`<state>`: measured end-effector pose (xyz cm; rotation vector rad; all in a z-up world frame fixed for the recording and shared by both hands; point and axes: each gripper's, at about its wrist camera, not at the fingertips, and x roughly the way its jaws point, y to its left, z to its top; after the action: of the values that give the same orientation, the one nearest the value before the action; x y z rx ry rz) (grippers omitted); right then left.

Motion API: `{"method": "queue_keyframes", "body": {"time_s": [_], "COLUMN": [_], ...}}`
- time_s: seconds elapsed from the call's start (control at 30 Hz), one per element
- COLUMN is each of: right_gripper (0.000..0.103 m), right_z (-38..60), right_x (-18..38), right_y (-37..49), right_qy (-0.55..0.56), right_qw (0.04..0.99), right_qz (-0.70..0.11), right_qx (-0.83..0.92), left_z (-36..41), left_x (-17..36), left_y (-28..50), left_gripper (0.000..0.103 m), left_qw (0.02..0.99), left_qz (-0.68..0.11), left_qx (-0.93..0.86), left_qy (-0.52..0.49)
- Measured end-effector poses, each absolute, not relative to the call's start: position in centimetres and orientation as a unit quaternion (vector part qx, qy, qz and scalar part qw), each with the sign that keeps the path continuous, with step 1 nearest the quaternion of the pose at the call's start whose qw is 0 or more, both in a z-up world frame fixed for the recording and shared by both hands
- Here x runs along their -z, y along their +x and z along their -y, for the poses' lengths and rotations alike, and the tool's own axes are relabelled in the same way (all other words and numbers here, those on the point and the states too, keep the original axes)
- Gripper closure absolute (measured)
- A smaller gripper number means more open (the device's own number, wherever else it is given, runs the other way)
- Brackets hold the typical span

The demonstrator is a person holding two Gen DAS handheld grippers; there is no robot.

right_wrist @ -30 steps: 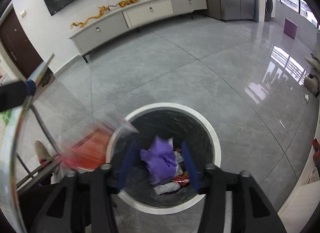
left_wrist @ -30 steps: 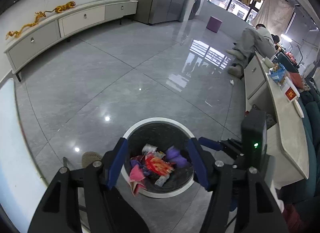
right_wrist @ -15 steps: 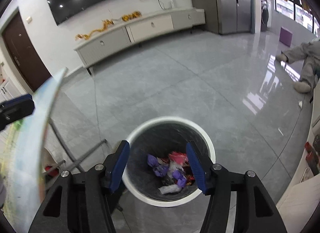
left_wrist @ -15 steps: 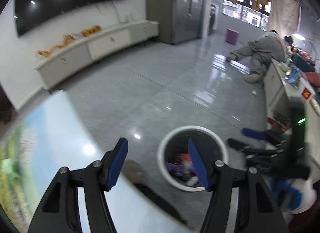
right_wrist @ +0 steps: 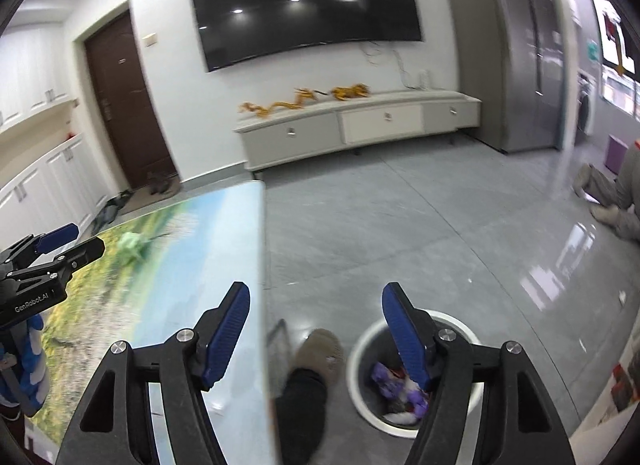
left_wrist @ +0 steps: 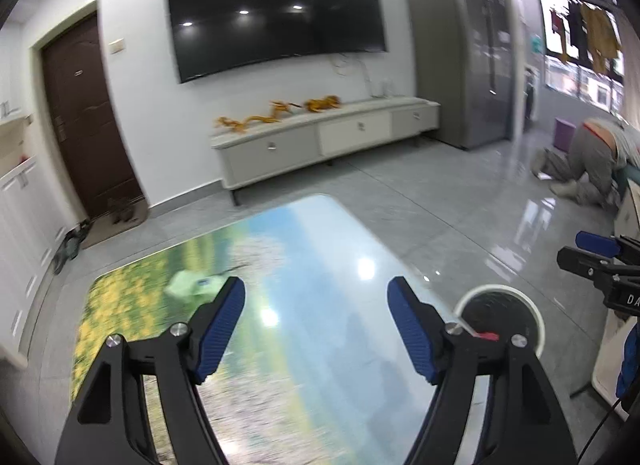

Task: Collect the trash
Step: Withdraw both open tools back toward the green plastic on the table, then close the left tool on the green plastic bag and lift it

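Tabletop (right_wrist: 168,265); "GenRobot.AI" hand-held gripper (right_wrist: 60,249)

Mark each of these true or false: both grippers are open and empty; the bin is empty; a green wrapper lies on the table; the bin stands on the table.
Both grippers, left and right, are open and empty: true.
The bin is empty: false, it holds purple and red trash.
A green wrapper lies on the table: true.
The bin stands on the table: false, it stands on the floor beside it.
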<state>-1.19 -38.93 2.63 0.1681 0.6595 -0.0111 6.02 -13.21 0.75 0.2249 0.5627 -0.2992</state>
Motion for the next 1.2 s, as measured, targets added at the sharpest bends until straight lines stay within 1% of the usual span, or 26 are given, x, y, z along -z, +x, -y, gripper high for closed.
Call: {"method": "queue_keyframes", "body": {"time_s": [0.27, 0.43, 0.6, 0.73, 0.83, 1.03, 1.2], "right_gripper": [0.036, 0.036, 0.036, 0.036, 0.036, 0.036, 0.036], "right_z": [31.6, 27.9, 24.2, 21.4, 19.6, 17.8, 16.8], "right_x": [-3.9, -3.4, -2.1, -0.6, 0.6, 2.5, 3.7], "right_y": [2.0, 4.5, 6.9, 9.8, 12.2, 17.0, 19.1], "right_qy": [0.051, 0.028, 0.005, -0.006, -0.004, 0.022, 0.015], "right_qw": [0.943, 0.938, 0.927, 0.916, 0.907, 0.892, 0.887], "right_qz": [-0.324, -0.337, -0.356, -0.373, -0.382, -0.393, -0.400], "right_qx": [-0.051, -0.079, -0.115, -0.150, -0.178, -0.221, -0.231], "left_z": [5.6, 1.7, -3.8, -6.8, -7.4, -6.2, -4.3], "left_x": [-1.2, -0.2, 2.4, 4.9, 5.9, 6.8, 7.9], "left_y": [5.7, 6.3, 8.5, 11.5, 13.7, 19.9, 24.8], "left_gripper": [0.031, 0.031, 0.031, 0.031, 0.031, 0.031, 0.031], "left_qw": [0.956, 0.957, 0.949, 0.931, 0.921, 0.904, 0.887], "left_qz": [-0.265, -0.274, -0.311, -0.358, -0.377, -0.398, -0.425], "left_qx": [0.091, 0.065, 0.045, 0.066, 0.091, 0.137, 0.149], "left_qy": [0.085, 0.065, 0.024, -0.018, -0.042, -0.082, -0.105]}}
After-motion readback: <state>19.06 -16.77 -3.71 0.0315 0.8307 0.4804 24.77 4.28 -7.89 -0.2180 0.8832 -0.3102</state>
